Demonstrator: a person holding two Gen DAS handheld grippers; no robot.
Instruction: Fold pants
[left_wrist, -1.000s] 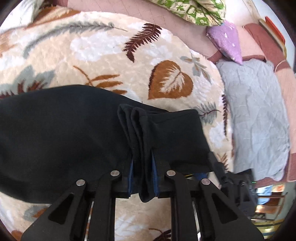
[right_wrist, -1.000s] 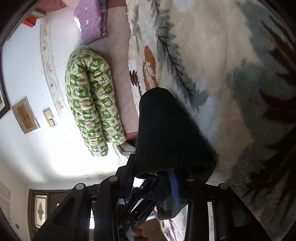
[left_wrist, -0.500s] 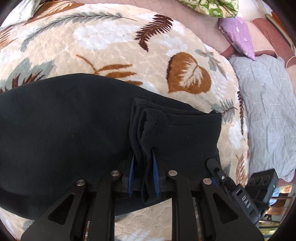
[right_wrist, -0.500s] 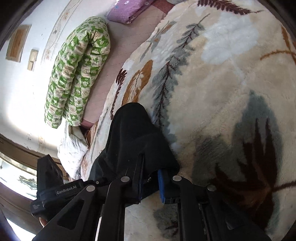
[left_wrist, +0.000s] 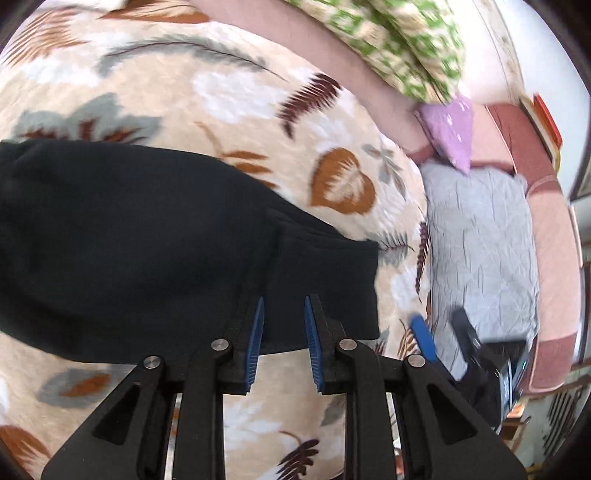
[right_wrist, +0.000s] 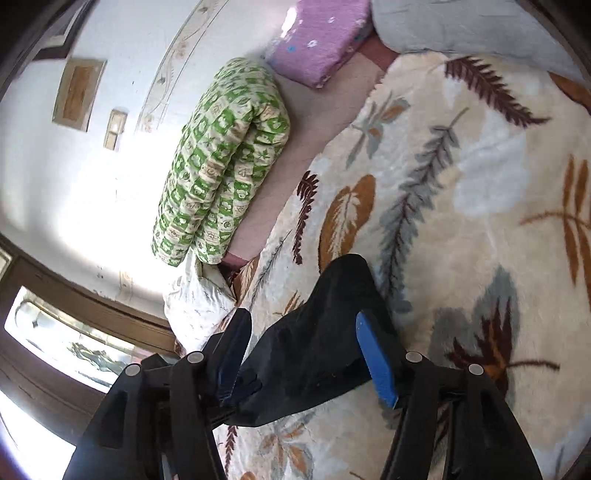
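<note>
The black pants (left_wrist: 147, 236) lie folded on a leaf-patterned blanket (left_wrist: 258, 96), with the leg ends laid over the main body on the right. My left gripper (left_wrist: 282, 314) is open, its blue pads on either side of the near edge of the fabric, no longer pinching it. My right gripper (right_wrist: 303, 332) is open wide, and the end of the pants (right_wrist: 325, 332) lies between its fingers. The right gripper's blue pad also shows in the left wrist view (left_wrist: 423, 338), just right of the pants.
A green patterned bolster (right_wrist: 225, 166) and a purple pillow (right_wrist: 317, 37) lie at the wall. A grey quilted pad (left_wrist: 480, 251) lies right of the blanket. A white pillow (right_wrist: 195, 306) sits by the window.
Both grippers have opened and let go of the pants, which now lie on the blanket. The left gripper has drawn back a little; the right has swung round.
</note>
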